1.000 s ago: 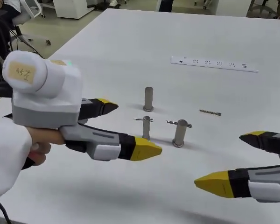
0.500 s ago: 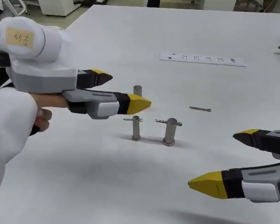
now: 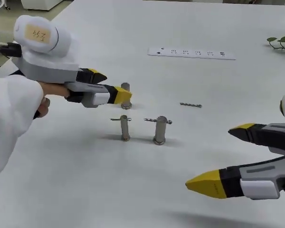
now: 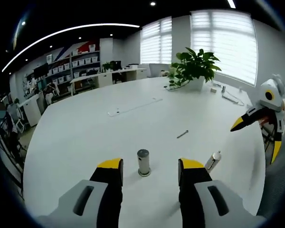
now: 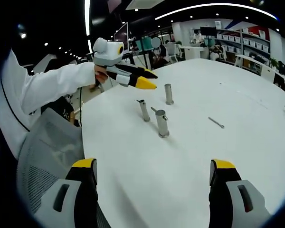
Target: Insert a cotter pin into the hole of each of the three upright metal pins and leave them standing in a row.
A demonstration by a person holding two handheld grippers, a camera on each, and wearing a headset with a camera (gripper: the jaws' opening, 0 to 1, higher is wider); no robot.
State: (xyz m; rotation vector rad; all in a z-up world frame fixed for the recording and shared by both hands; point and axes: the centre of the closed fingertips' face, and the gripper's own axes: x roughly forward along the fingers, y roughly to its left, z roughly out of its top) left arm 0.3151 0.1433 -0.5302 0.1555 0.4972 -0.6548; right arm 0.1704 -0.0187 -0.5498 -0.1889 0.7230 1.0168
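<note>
Three upright metal pins stand on the white table. The two front pins [image 3: 125, 128] [image 3: 160, 129] each carry a cotter pin through the top. The back pin [image 3: 126, 90] has none. My left gripper [image 3: 113, 86] is open, its tips just short of the back pin [image 4: 143, 162], which shows between the jaws in the left gripper view. A loose cotter pin [image 3: 190, 105] lies to the right on the table. My right gripper [image 3: 216, 156] hovers open and holds nothing at the near right, well back from the pins [image 5: 162, 123].
A white power strip [image 3: 192, 52] lies at the back of the table. A potted plant [image 4: 192, 69] stands at the far right edge. A mesh chair [image 5: 47, 156] sits beside the table's near edge. Bare tabletop [image 3: 85, 190] spreads around the pins.
My left gripper has moved forward, away from me, from beside the front pins up to the back pin. The right gripper has stayed about where it was. The head camera has shifted.
</note>
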